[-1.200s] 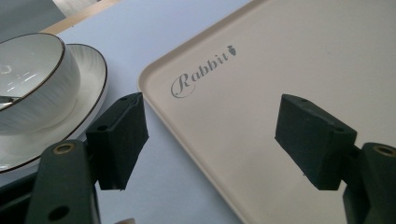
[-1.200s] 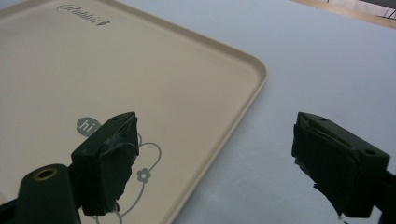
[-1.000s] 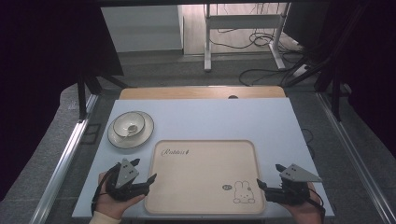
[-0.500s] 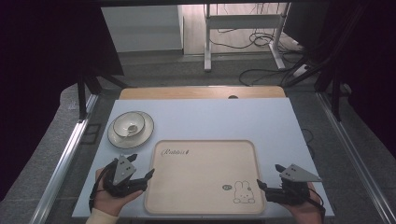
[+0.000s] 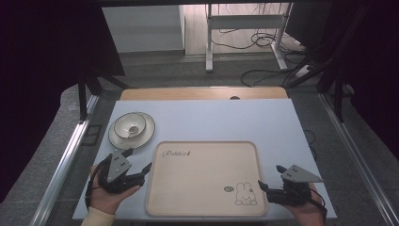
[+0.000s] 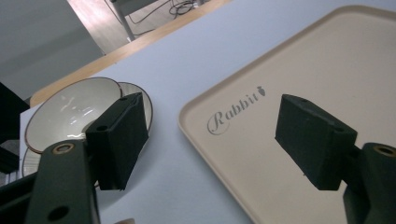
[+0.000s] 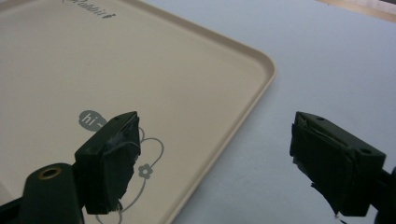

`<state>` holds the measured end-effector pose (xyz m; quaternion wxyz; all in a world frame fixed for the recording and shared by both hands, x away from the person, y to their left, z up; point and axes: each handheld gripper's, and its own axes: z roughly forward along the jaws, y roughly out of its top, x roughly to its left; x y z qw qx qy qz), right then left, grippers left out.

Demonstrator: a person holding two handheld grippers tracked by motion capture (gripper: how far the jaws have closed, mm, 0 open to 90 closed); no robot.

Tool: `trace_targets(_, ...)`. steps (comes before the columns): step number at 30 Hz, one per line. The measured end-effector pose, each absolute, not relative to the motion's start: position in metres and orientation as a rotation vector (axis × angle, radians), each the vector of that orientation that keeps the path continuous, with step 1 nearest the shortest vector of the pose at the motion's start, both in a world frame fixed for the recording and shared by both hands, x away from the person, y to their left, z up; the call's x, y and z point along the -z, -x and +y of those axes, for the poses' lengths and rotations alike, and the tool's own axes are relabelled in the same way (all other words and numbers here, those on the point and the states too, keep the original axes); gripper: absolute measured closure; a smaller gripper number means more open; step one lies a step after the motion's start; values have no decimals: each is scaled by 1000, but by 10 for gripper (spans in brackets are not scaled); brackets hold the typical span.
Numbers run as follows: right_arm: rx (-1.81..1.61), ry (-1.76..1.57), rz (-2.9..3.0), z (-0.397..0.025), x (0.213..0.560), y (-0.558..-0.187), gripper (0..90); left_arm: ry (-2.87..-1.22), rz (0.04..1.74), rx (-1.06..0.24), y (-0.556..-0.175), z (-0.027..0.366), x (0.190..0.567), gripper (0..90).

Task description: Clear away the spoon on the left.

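Observation:
A beige tray (image 5: 202, 174) marked "Rabbit", with a rabbit drawn at its front right, lies near the table's front edge. A white bowl (image 5: 129, 125) sits on a brown-rimmed plate (image 5: 148, 127) at the back left of the tray. My left gripper (image 5: 139, 159) is open, just off the tray's left edge. In the left gripper view its jaws (image 6: 215, 135) straddle the tray's corner (image 6: 196, 107), with the bowl (image 6: 70, 112) beyond the left one. My right gripper (image 5: 269, 175) is open at the tray's front right corner, its jaws (image 7: 219, 161) straddling the tray's rim (image 7: 243, 107).
The table's pale blue top (image 5: 211, 122) runs back to a wooden strip (image 5: 202, 93). Metal rails (image 5: 70, 155) flank both sides. On the floor beyond stand a desk frame (image 5: 209, 42) and loose cables (image 5: 263, 42).
My left gripper has shifted slightly away from me and to the left, turning toward the bowl. The right gripper and the tray have not moved.

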<state>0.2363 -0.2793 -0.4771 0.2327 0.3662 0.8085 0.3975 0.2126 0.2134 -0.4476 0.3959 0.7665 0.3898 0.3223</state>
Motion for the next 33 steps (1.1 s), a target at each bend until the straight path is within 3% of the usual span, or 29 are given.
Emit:
trace_targets(19,-1111,-991,2226,-277,476,-237,166,-1895,1020,-849,-240,217,434,250)
trace_targets(33,-1090,-1010,2214,-277,477,-236,166,-1861,1086,-874,-256,252,444,251)
